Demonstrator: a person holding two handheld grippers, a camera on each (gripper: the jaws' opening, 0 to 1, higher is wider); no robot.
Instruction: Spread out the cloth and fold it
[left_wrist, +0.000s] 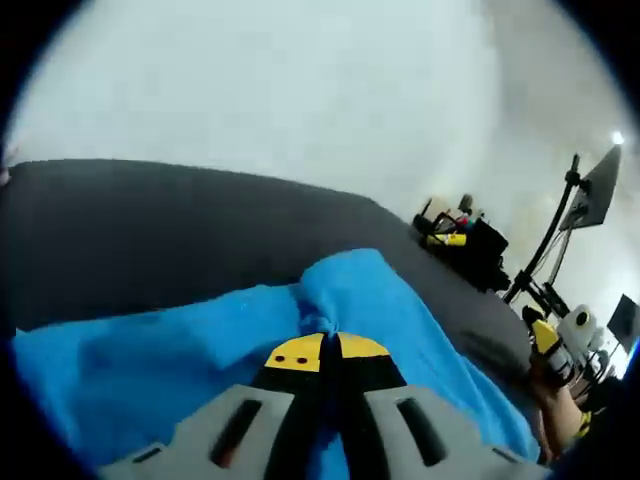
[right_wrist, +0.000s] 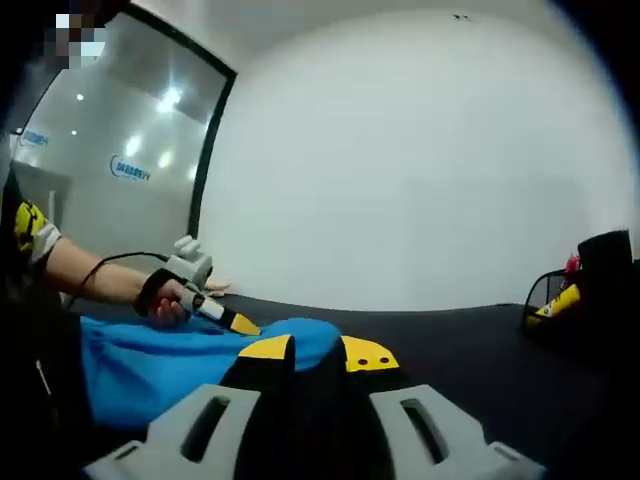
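cloth (left_wrist: 200, 350) first: it's bright blue and pinched in both grippers, lifted a bit off a dark table (left_wrist: 150, 230). in the left gripper view the left gripper (left_wrist: 330, 350) has its yellow-tipped jaws squeezed together on a bunched edge of the fabric, which puckers up right at the tips and drapes away to either side and back under the jaws. beyond the tips the table runs off to a plain white wall (left_wrist: 300, 90). far off to the right of the jaws there's a black stand with some clutter (left_wrist: 460, 240) and a tripod-type rig (left_wrist: 560, 230).

in the right gripper view the right gripper (right_wrist: 318, 350) is clamped on another part of the cloth, blue fabric humped between and just ahead of its yellow tips. out to its left the other gripper's yellow tip (right_wrist: 238, 322) comes in, held by a person's hand (right_wrist: 165, 295), touching the same cloth. further off left is a glass wall (right_wrist: 120, 170).
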